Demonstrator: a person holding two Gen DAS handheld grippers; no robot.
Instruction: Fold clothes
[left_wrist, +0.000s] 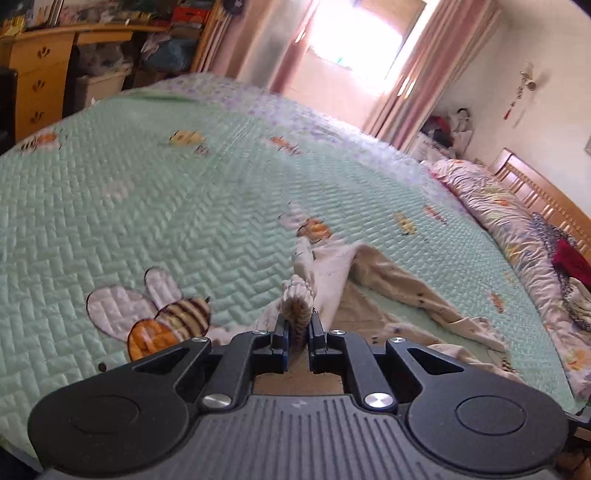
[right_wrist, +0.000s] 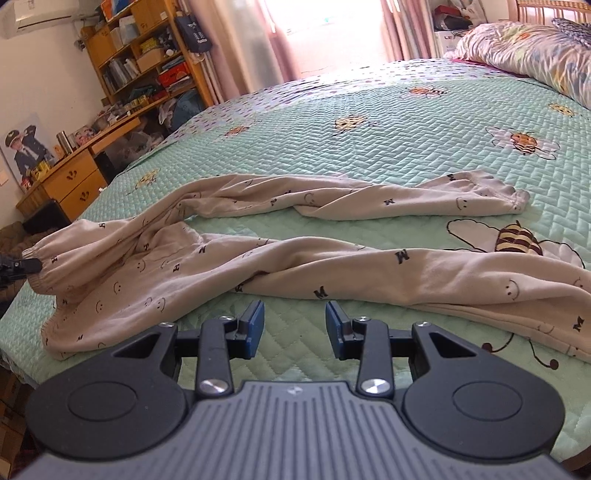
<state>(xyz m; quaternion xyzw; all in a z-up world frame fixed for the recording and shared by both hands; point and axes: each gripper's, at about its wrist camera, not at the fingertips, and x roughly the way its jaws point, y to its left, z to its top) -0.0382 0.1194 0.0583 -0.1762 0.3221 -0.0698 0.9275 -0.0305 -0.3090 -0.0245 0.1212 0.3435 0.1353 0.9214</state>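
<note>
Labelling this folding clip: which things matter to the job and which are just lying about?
Job:
- trousers
- left claw, shut on their waistband
- right claw, open
- quilt

Lying about:
- duvet
- desk
- shelves
- curtains

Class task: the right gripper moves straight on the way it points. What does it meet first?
Probably the trousers: the open right gripper hovers over bare quilt, with the near leg lying just ahead; depth is uncertain.

Each hand-held gripper, left (left_wrist: 298, 328) and right (right_wrist: 294, 326), has a grey ribbed body flanked by two round black discs. Black linkage arms with silver screws run forward from it to two fingers, whose inner faces carry blue pads (right_wrist: 256, 328).
</note>
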